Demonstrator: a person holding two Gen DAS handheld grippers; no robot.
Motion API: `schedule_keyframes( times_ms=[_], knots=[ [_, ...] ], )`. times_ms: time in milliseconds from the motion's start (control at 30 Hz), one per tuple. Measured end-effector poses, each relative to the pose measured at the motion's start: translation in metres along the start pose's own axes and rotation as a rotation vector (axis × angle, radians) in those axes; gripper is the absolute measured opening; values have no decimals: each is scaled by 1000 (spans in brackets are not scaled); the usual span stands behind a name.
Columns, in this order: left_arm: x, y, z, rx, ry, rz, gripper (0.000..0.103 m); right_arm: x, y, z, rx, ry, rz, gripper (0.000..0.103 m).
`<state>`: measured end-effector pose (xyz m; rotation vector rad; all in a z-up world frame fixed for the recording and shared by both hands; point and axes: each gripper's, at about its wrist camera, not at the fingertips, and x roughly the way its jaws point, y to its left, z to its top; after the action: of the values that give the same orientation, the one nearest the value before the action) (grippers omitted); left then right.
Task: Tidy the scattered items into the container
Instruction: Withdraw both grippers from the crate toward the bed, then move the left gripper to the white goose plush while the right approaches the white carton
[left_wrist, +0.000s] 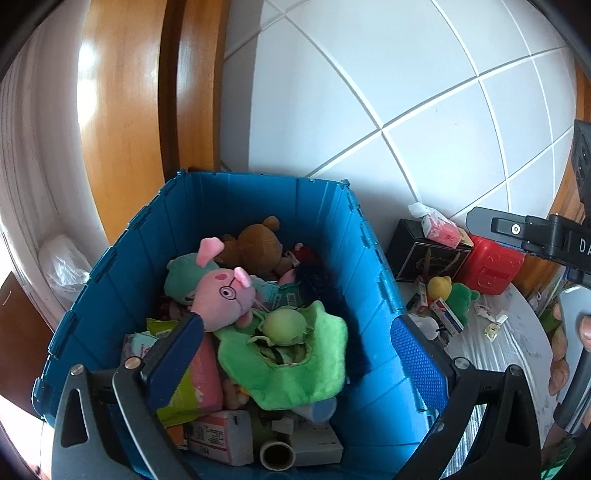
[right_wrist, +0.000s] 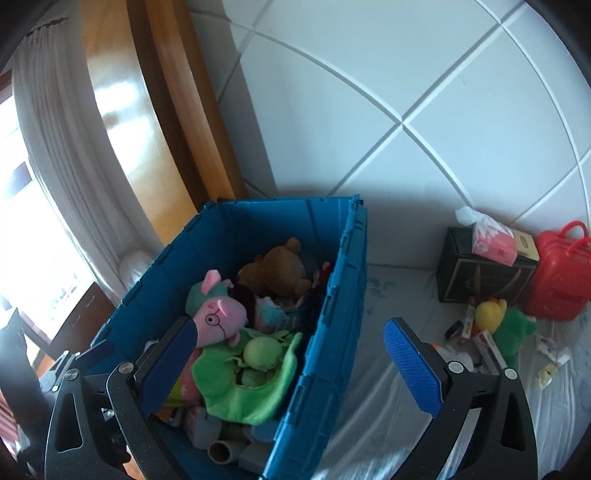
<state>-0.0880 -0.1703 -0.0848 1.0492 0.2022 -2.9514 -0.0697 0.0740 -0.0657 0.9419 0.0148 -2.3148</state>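
Observation:
A blue plastic crate (left_wrist: 347, 236) (right_wrist: 332, 295) stands on the white bed, full of plush toys and boxes: a pink pig (left_wrist: 221, 295) (right_wrist: 221, 317), a brown bear (left_wrist: 258, 243) (right_wrist: 280, 266), a green plush (left_wrist: 295, 354) (right_wrist: 243, 380). My left gripper (left_wrist: 295, 354) is open and empty above the crate. My right gripper (right_wrist: 291, 365) is open and empty, straddling the crate's right wall; it also shows in the left wrist view (left_wrist: 517, 232). Right of the crate lie a yellow-green plush (left_wrist: 454, 295) (right_wrist: 502, 325) and small boxes (left_wrist: 447, 314).
A black box (left_wrist: 424, 254) (right_wrist: 480, 273) with a pink tissue pack (left_wrist: 439, 225) (right_wrist: 491, 236) and a red case (left_wrist: 491, 266) (right_wrist: 557, 277) stand by the white tiled wall. A wooden frame (left_wrist: 122, 147) and curtain are on the left.

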Motion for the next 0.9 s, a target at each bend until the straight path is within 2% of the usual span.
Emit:
schedule_keyframes(
  times_ms=[267, 500, 700, 900],
  knots=[
    [-1, -71, -4, 40, 16, -33, 103, -34, -67, -18, 47, -6, -24, 103],
    [7, -137, -10, 82, 32, -77, 103, -60, -133, -40, 67, -13, -93, 103],
    [29, -182, -20, 98, 62, -78, 103, -74, -199, -61, 111, 15, -136, 103],
    [68, -229, -34, 109, 106, -77, 103, -81, -271, -86, 162, 42, -195, 103]
  ],
)
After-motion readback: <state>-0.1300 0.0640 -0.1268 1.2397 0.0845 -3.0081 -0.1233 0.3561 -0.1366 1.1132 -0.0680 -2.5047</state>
